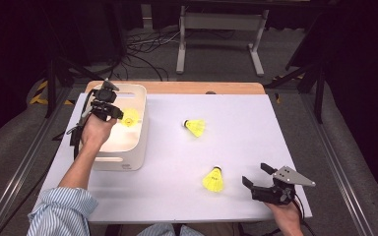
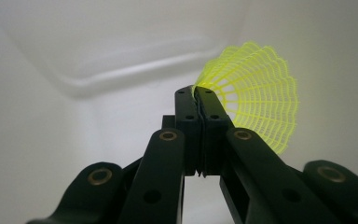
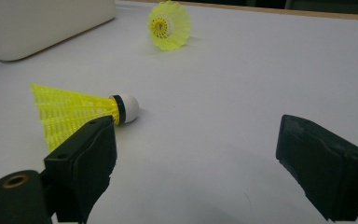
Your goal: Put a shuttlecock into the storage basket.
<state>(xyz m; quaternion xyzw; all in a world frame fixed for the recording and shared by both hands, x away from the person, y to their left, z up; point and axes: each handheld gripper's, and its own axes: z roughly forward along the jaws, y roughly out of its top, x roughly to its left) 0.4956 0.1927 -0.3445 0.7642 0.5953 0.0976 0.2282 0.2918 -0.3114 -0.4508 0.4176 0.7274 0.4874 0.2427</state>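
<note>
My left gripper reaches down inside the white bin, its jaws pressed together. They pinch the rim of a yellow shuttlecock. In the left gripper view the netted skirt of that shuttlecock fans out to the right of the left gripper's tips, against the bin's wall. My right gripper rests open near the table's front right, nothing between its jaws. A second shuttlecock lies just left of it, its white cork toward the right gripper in the right gripper view, where that shuttlecock sits beside the left jaw.
A third yellow shuttlecock lies mid-table, seen skirt-on farther off as the shuttlecock in the right gripper view. The bin's corner stands at that view's upper left. The white table top ends in a wooden strip at the back.
</note>
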